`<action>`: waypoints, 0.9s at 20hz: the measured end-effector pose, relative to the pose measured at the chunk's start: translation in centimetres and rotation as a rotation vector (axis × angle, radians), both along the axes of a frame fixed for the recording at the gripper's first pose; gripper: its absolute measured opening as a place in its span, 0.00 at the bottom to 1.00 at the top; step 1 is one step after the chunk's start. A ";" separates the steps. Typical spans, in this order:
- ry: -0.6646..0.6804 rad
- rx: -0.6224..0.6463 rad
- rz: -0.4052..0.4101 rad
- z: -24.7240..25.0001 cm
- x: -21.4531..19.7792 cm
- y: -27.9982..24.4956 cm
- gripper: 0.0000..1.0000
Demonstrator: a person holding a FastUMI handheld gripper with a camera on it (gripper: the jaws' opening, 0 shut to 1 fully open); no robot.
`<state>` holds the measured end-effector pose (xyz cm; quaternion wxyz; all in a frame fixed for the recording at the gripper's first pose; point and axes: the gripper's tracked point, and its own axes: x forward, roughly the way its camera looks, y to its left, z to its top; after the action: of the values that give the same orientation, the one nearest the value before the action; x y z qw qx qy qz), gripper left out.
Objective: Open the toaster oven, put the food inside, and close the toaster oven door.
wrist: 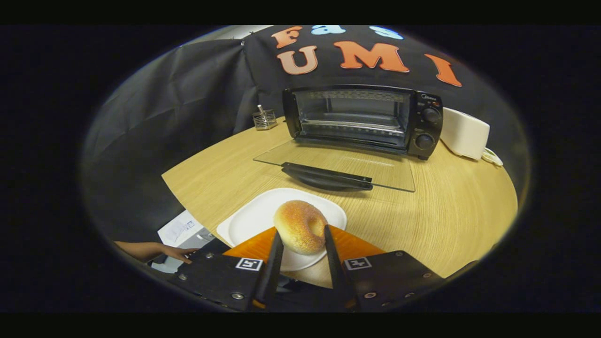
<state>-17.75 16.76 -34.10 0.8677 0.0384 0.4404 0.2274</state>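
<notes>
Glass lies flat ahead: the toaster oven [364, 119] stands open, its door [335, 165] dropped onto the bench [450, 206]. The tool [303, 239] is clamped on a bagel [300, 226], both fingers [274, 258] pressing its sides, just above the white plate [256, 218]. The risks are judged: the soft round bagel could squirm from a light pinch, or the tool could clip the door handle [326, 176] lying between plate and oven rack.
</notes>
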 end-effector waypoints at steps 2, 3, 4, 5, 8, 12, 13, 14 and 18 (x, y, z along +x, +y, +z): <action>-0.009 0.028 -0.015 0.5 0.4 0.2 0.46; -0.014 0.045 -0.028 0.7 0.8 0.3 0.45; -0.022 0.068 -0.047 1.1 1.3 0.3 0.43; -0.028 0.091 -0.072 1.4 1.9 0.3 0.42; -0.053 0.166 -0.150 2.5 4.2 0.3 0.34; -0.102 0.246 -0.201 4.1 7.0 0.9 0.29; -0.109 0.267 -0.207 4.4 7.6 1.2 0.29; -0.120 0.293 -0.216 5.0 8.3 1.5 0.29; -0.144 0.415 -0.253 7.1 11.4 3.0 0.29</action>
<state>-6.32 19.78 -27.04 0.8920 0.2540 0.3129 0.2046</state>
